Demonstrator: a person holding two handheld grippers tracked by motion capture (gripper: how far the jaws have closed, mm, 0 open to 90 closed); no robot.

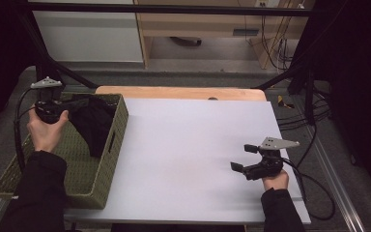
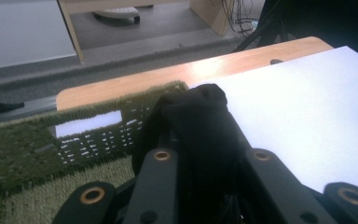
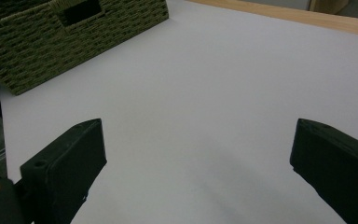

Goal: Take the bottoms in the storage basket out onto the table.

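Where tongs (image 2: 200,140) close, cloth-hidden (image 2: 200,116) tips

A lab-like recording room: black frame bars (image 1: 174,8), loose cables (image 1: 275,46), and a white-covered table (image 1: 198,145).

The room is dim, and the white sheet (image 1: 193,145) is the brightest thing in the high view, evenly lit from above with no hard shadows on it. Beyond the sheet's left and right edges the picture sinks into near black. In the left gripper view the sheet (image 2: 307,116) blows out to glare, and a hot spot shines on the wood (image 2: 205,70) just behind it; the black cloth (image 2: 200,126) loses all detail. In the right gripper view a soft grey shadow lies on the sheet (image 3: 214,93). All 3 pictures are soft and grainy.
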